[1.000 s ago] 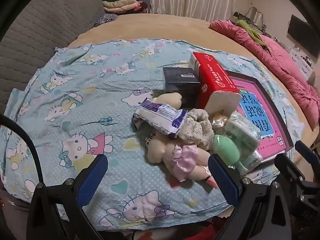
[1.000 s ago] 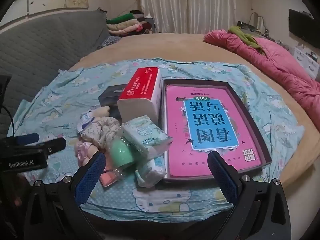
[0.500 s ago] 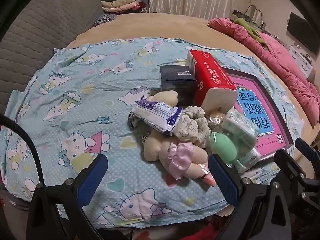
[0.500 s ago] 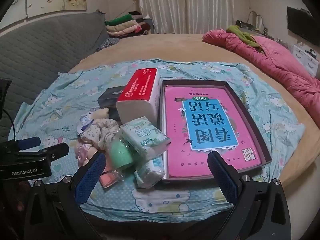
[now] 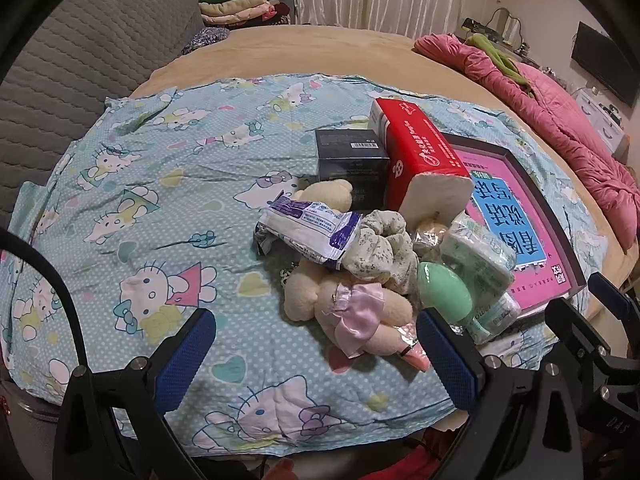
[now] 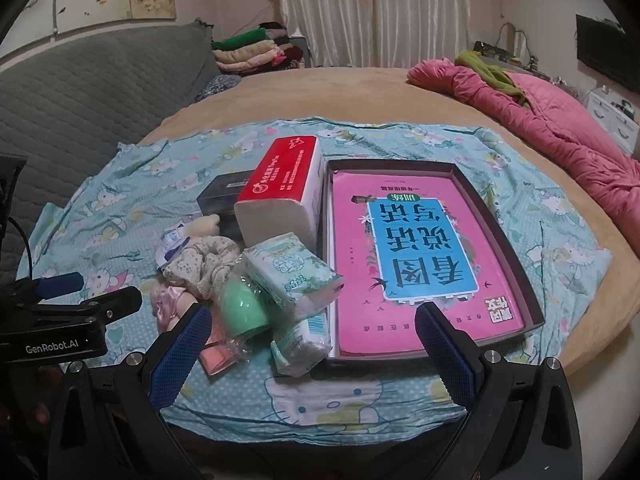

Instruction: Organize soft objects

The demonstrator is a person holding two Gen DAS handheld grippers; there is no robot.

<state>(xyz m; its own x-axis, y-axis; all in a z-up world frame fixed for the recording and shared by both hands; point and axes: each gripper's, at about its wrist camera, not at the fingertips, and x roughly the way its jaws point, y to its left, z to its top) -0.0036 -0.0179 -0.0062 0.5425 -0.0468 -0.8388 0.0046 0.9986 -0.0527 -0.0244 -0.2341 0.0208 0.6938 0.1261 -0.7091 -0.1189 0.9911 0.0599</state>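
Bed sheet [image 5: 132, 208] holds a messy pile mid-frame — both grippers, left [image 5: 316, 354] and right [image 6: 308, 346], hang released. Best grab the teddy [image 5: 352, 304] softly first.

Open patterned sheet [image 5: 152, 184] left of the soft pile [image 5: 360, 264], red tissue pack [image 5: 420, 160] and tray [image 6: 496, 216] blocking behind and right

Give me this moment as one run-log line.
left gripper: open, empty | right gripper: open, empty | soft pile: untouched, beside tray | stage: approach
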